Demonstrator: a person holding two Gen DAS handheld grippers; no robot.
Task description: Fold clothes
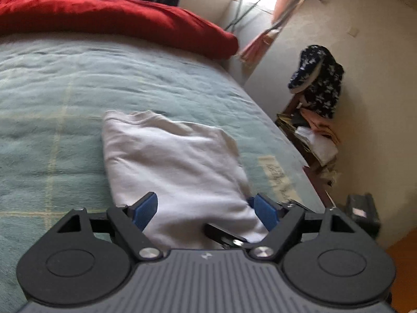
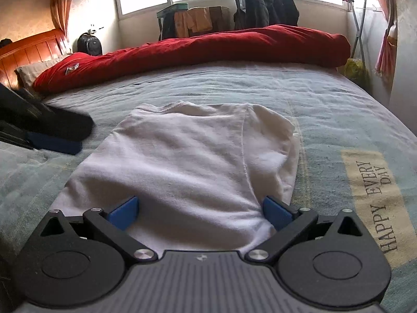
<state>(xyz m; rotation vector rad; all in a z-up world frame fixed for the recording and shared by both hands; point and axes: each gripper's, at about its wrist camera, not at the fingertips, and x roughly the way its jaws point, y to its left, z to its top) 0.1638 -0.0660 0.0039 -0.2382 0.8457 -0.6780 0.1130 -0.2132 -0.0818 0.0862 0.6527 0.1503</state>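
A white T-shirt (image 1: 172,161) (image 2: 182,161) lies on the blue-green bedcover (image 1: 65,109) (image 2: 325,109), folded lengthwise into a narrow strip with a sleeve turned over on the right. My left gripper (image 1: 206,203) is open low over the shirt's near end, its blue pads either side of the cloth and nothing pinched. My right gripper (image 2: 200,204) is also open, straddling the near hem the same way. In the right wrist view the left gripper (image 2: 83,135) shows at the left edge, beside the shirt's left side.
A rolled red duvet (image 1: 117,18) (image 2: 208,49) lies across the far side of the bed. The bed's right edge drops to a cluttered wooden shelf (image 1: 312,135) by the wall. A clothes rack (image 2: 265,5) stands at the window, and a wooden headboard (image 2: 31,49) is far left.
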